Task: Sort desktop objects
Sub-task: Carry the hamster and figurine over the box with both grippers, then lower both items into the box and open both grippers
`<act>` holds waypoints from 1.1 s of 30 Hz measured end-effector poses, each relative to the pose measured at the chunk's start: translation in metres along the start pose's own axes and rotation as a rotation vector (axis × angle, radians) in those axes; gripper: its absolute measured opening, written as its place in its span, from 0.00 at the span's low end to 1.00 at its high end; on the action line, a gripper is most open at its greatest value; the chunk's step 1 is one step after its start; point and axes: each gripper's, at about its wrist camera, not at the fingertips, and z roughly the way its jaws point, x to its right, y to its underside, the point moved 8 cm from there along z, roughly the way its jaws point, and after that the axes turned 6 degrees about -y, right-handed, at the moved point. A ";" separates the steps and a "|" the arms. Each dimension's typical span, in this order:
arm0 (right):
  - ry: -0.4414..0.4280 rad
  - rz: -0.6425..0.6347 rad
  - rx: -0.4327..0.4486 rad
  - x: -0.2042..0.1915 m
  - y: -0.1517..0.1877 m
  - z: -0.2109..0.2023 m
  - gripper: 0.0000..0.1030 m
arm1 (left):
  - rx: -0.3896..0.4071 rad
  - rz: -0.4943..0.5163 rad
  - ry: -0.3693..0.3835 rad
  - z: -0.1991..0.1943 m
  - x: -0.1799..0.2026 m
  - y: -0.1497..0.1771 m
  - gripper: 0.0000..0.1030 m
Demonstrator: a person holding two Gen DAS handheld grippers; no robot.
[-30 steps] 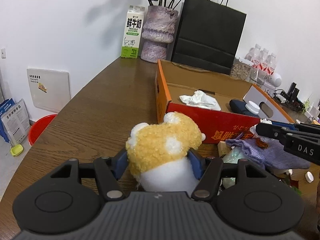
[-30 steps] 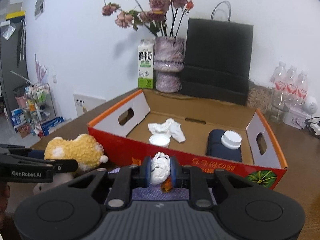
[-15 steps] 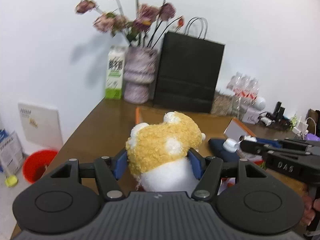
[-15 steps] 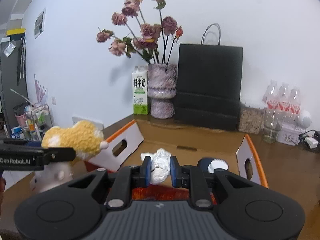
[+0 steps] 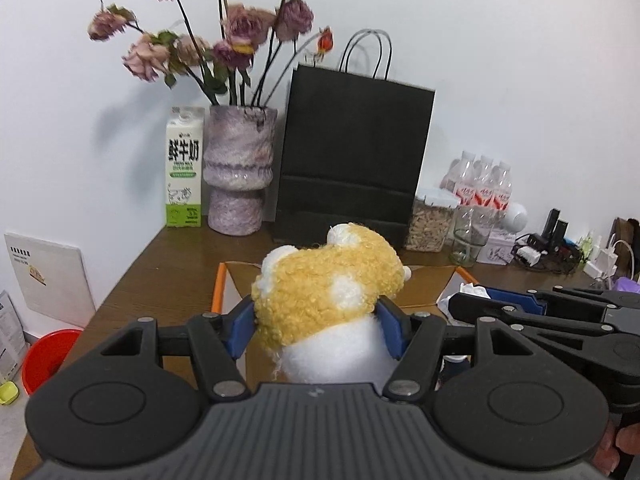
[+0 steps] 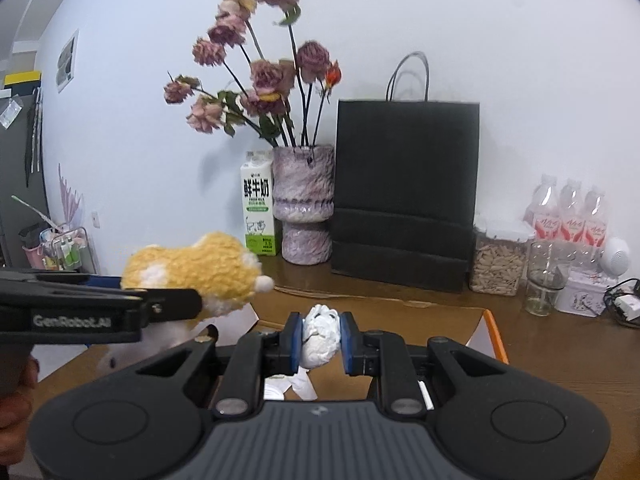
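Even, soft indoor light fills both views, bright on the white wall (image 5: 500, 40). The dried flowers (image 5: 224, 40) throw a faint grey shadow leftward onto it and look slightly motion-blurred. Fisheye bending curves the edges, with dark vignette corners. The plush toy (image 6: 192, 276) is soft-edged in the right view.

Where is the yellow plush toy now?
The plush toy is clamped in the left gripper, held above the cardboard box, left of the right gripper.
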 end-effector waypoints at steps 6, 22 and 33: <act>-0.021 0.013 -0.064 0.017 0.011 0.031 0.18 | -0.075 0.008 -0.007 0.037 -0.001 0.012 0.62; -0.030 0.044 -0.205 0.029 0.037 0.065 0.46 | -0.128 0.054 -0.046 0.062 -0.003 0.031 0.88; 0.050 0.075 -0.177 0.043 0.027 0.050 0.99 | -0.100 0.042 -0.103 0.055 -0.010 0.023 1.00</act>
